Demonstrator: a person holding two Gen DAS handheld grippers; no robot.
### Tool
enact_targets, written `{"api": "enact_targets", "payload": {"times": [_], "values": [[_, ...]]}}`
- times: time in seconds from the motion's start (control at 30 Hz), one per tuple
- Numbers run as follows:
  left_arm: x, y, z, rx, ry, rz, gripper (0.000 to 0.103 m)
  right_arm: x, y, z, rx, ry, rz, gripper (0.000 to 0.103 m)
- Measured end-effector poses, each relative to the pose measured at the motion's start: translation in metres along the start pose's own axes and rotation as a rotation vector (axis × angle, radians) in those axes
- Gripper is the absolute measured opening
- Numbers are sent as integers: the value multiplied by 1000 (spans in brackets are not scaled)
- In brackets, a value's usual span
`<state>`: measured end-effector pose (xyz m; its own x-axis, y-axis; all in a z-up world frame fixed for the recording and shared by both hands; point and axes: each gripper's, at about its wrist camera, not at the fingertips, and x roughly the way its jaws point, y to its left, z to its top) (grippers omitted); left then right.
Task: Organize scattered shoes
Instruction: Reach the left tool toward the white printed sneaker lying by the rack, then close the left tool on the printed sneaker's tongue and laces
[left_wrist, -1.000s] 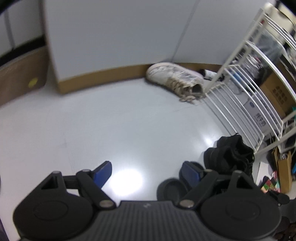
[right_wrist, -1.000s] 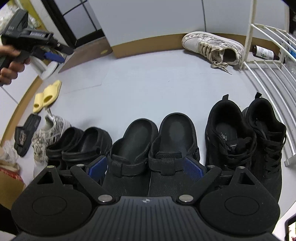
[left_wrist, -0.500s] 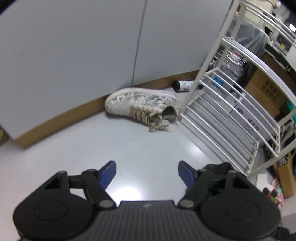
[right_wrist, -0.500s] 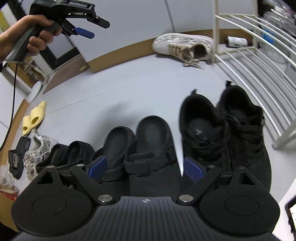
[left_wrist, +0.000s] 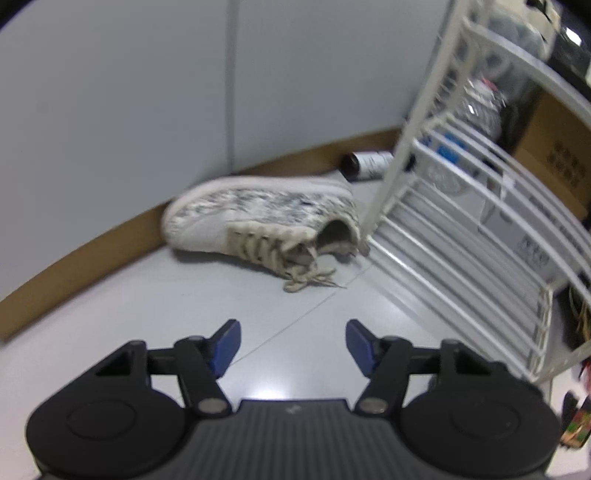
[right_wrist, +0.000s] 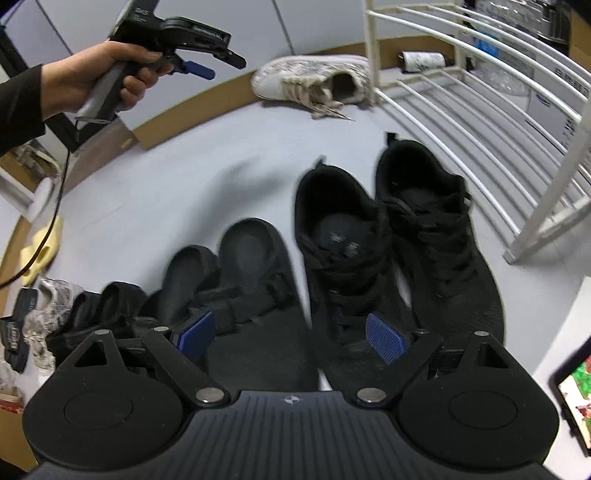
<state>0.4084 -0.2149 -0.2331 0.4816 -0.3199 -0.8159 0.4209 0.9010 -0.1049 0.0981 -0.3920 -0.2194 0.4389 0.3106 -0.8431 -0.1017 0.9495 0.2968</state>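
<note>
**Left wrist: one stray sneaker ahead, most pairs already lined up**

Left wrist view shows the left gripper (left_wrist: 291, 345) aimed down at bare grey floor, its blue pads apart with nothing between them; the jaws have just been closing somewhat while still empty. Well ahead, the white patterned sneaker (left_wrist: 264, 229) lies on its side against the brown baseboard, its heel just beside the leg of the white wire rack (left_wrist: 476, 221). A small bottle (left_wrist: 367, 166) lies behind it near the wall. This shoe looks like the next one to collect, and it is not yet reached.

Right wrist view shows the right gripper (right_wrist: 290, 332) spread wide and empty above a row of sorted shoes: the black laced sneakers (right_wrist: 399, 236) side by side next to the rack, then the black clogs (right_wrist: 236, 266), then another dark pair at the left, partly hidden. Further left lie a second patterned sneaker (right_wrist: 48, 306), a yellow slipper (right_wrist: 40, 251) and a dark sandal (right_wrist: 14, 332), still scattered. I judge the work somewhat past halfway: three pairs stand in line, the patterned pair remains split, and the slippers wait.
</note>
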Motion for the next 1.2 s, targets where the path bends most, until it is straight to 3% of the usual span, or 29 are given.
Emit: {"api": "enact_targets", "payload": {"times": [0.13, 0.3, 0.67, 0.7, 0.8, 1.0, 1.1, 1.2], "values": [[24, -5, -5, 78, 11, -22, 64, 4, -18, -2, 54, 10, -27, 92], [63, 4, 0, 85, 36, 11, 64, 15, -25, 4, 107, -2, -6, 92], [124, -2, 19, 106, -19, -55, 64, 45, -35, 23, 114, 42, -54, 90], [128, -3, 19, 119, -23, -67, 62, 46, -36, 24, 113, 44, -56, 90], [144, -9, 22, 182, -23, -94, 45, 50, -39, 25, 116, 55, -71, 90], [174, -8, 21, 216, 14, -68, 44, 57, -44, 26, 117, 77, -91, 90], [179, 2, 17, 177, 3, -26, 45, 58, -46, 25, 106, 80, -105, 90], [178, 11, 15, 135, -8, -40, 45, 62, -50, 24, 114, 86, -110, 90]]}}
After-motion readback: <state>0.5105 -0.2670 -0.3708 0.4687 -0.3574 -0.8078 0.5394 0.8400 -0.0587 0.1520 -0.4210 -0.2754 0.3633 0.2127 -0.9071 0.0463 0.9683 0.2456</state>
